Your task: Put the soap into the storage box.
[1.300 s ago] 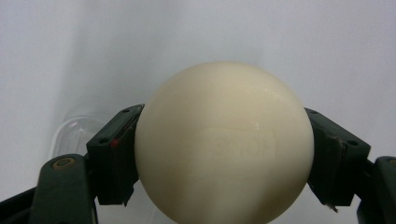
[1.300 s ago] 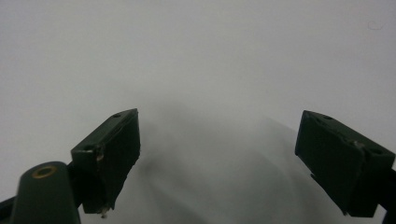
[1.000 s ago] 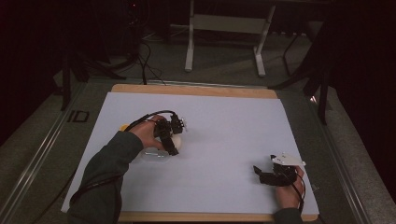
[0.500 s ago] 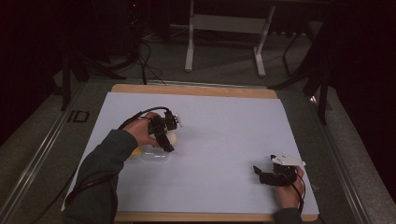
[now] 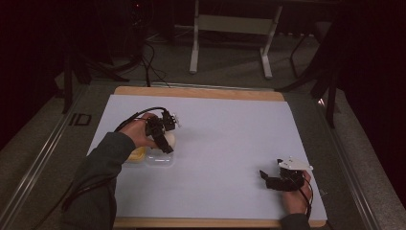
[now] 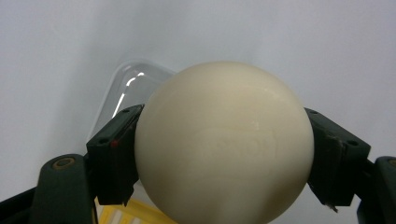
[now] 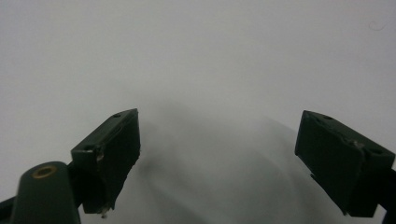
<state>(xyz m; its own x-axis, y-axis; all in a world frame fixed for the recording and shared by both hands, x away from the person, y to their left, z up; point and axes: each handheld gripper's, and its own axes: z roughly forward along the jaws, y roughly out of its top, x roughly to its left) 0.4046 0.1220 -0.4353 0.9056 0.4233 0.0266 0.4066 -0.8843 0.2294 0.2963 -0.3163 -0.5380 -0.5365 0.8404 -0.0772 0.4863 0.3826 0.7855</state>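
Cream ball [image 6: 224,144] clamped between the jaws of the left gripper [image 5: 165,136], held above a clear plastic container [image 5: 160,159] and beside a yellow piece [image 5: 135,155] on the white table sheet [image 5: 225,143]. Right gripper [image 7: 219,158] resting near the sheet's lower right, jaws spread wide, nothing between.
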